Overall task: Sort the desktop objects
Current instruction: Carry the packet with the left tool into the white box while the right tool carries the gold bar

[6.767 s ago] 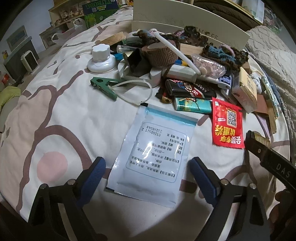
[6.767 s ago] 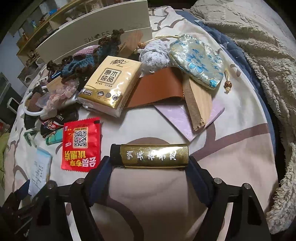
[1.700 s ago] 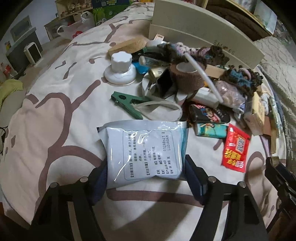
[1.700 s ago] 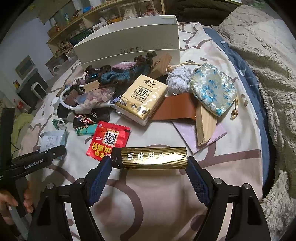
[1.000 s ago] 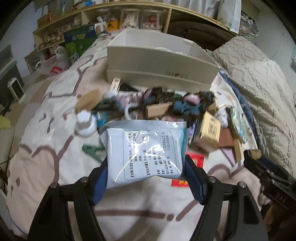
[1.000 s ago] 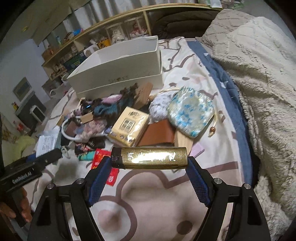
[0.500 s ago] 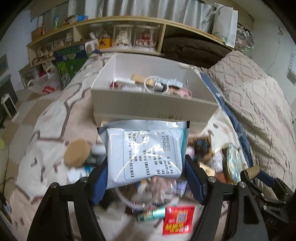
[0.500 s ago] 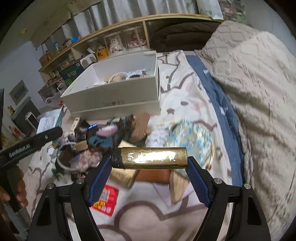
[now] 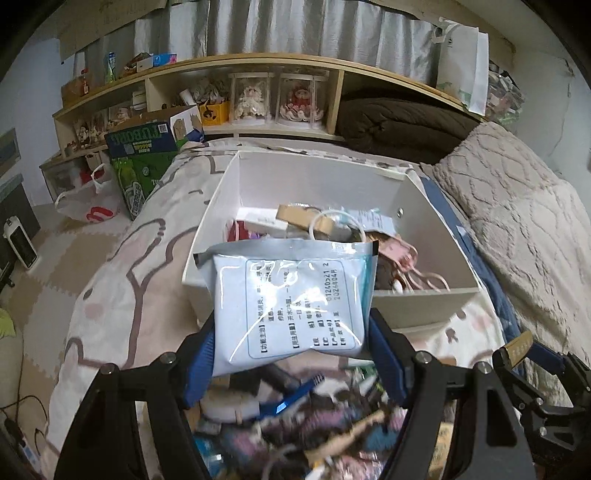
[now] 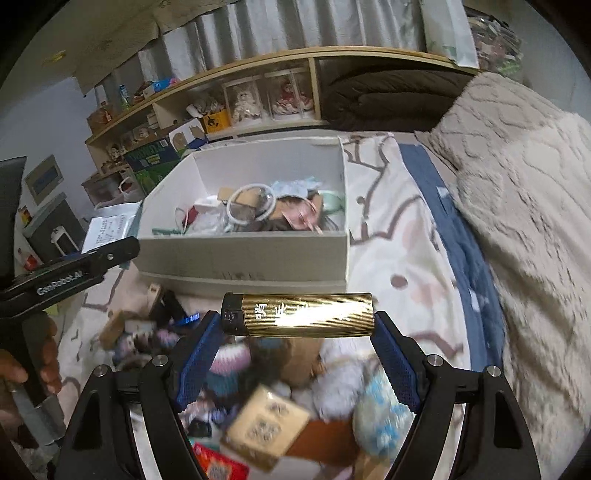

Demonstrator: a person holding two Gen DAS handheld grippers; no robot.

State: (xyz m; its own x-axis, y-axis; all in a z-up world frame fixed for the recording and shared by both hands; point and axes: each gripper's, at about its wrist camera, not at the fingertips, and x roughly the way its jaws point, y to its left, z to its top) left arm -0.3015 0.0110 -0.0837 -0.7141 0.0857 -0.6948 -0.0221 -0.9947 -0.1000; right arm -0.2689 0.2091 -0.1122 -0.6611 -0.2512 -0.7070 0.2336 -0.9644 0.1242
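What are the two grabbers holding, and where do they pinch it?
The left gripper pinches the white packet by its two side edges. The right gripper pinches the gold lighter by its two ends.

I am looking into a bedroom in someone's home. I see a bed (image 9: pixel 122 280) with a soft patterned cover, a fuzzy blanket (image 10: pixel 517 206) beside it, and grey curtains (image 9: pixel 295 33) behind. A wooden shelf (image 9: pixel 258 70) holds dolls in clear cases (image 9: pixel 251 98), and foam mats (image 9: pixel 48 243) cover the floor.
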